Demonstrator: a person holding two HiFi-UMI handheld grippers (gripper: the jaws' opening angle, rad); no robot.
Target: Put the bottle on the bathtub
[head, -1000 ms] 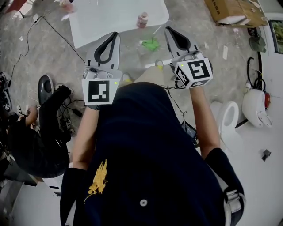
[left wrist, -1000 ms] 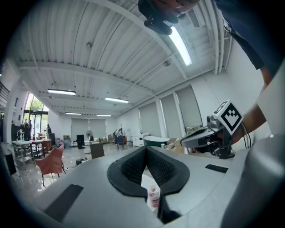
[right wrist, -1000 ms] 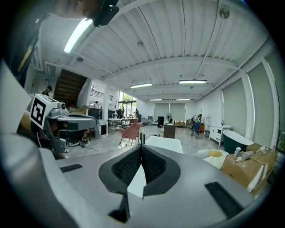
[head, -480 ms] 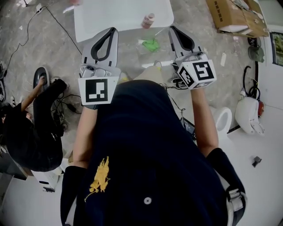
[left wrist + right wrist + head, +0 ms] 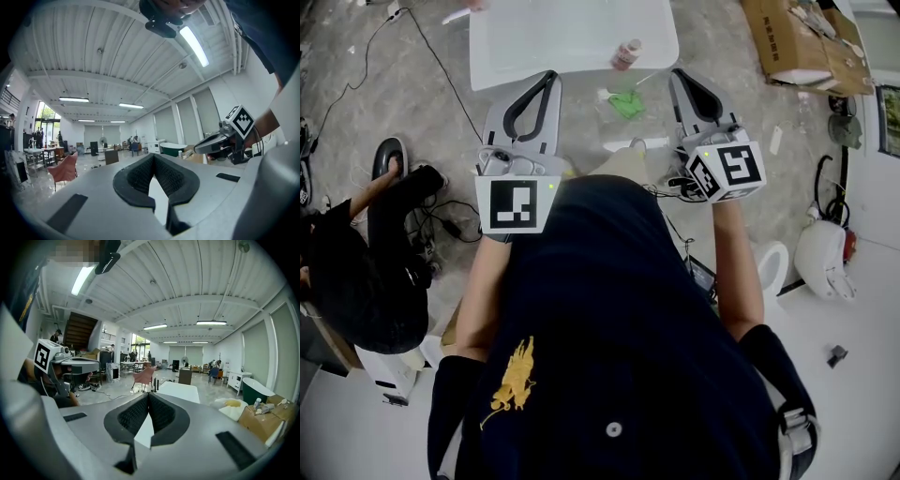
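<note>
**Pink bottle at the white tub's edge, both grippers shut and empty**

Pink and pale-capped, the small bottle (image 5: 626, 53) stands upright at the near right edge of what I take for the white bathtub (image 5: 572, 33), a pale flat-looking slab on the grey floor. From the steep head view I cannot tell whether its base sits on the rim or on the floor just beside it, and the judgement turns on that.

The left gripper (image 5: 551, 75) has its jaws together at the tips with nothing between the pads. The right gripper (image 5: 678, 73) reads the same in its own view, closed on air. Both are held level in front of the person, well short of the bottle and pointing out across the room.

This scene fits two stages. Either the bottle is waiting by the tub to be fetched, or it is already set on the edge and the grippers are empty because the job is over. If its base is on the rim, nothing is left to do.

A dark green bathtub (image 5: 255, 392) shows far off in the right gripper view, so I am not sure which tub is meant
</note>
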